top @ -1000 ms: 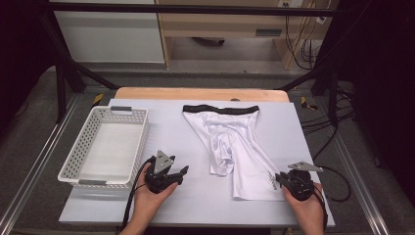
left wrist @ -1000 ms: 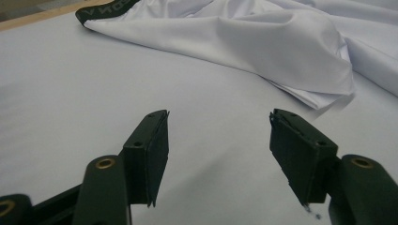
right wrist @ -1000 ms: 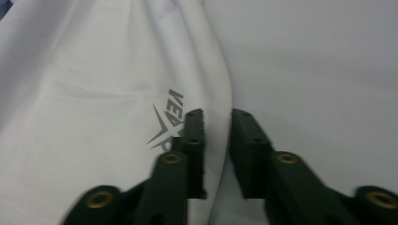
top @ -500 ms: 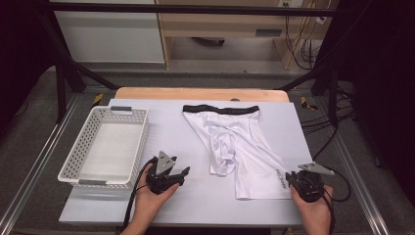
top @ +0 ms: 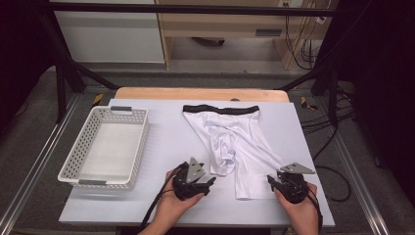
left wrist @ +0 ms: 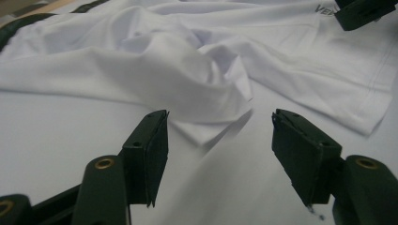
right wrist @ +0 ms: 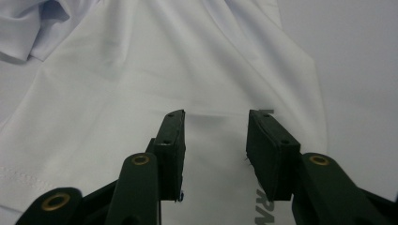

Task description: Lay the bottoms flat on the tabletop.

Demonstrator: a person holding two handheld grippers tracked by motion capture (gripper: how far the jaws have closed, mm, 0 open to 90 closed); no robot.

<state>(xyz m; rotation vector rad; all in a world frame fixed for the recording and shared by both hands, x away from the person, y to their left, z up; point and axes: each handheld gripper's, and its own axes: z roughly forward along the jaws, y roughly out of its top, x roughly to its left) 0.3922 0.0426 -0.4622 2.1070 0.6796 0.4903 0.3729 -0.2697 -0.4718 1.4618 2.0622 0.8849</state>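
While both grippers sit low at the near edge of the counter [top: 161, 142], white shorts [top: 240, 147] with a black waistband [top: 221, 109] lie flat mid-counter, one leg crumpled. White perforated basket [top: 83, 159] is on the counter's left side, well apart from the shorts, nothing in it. Left gripper [top: 208, 182] fingers are spread wide just short of the crumpled leg's hem. Right gripper [top: 270, 182] fingers are apart over the other leg's hem, clamping nothing.

Lab: black frame [top: 58, 83], loose cables [top: 298, 44], rig table [top: 166, 132].
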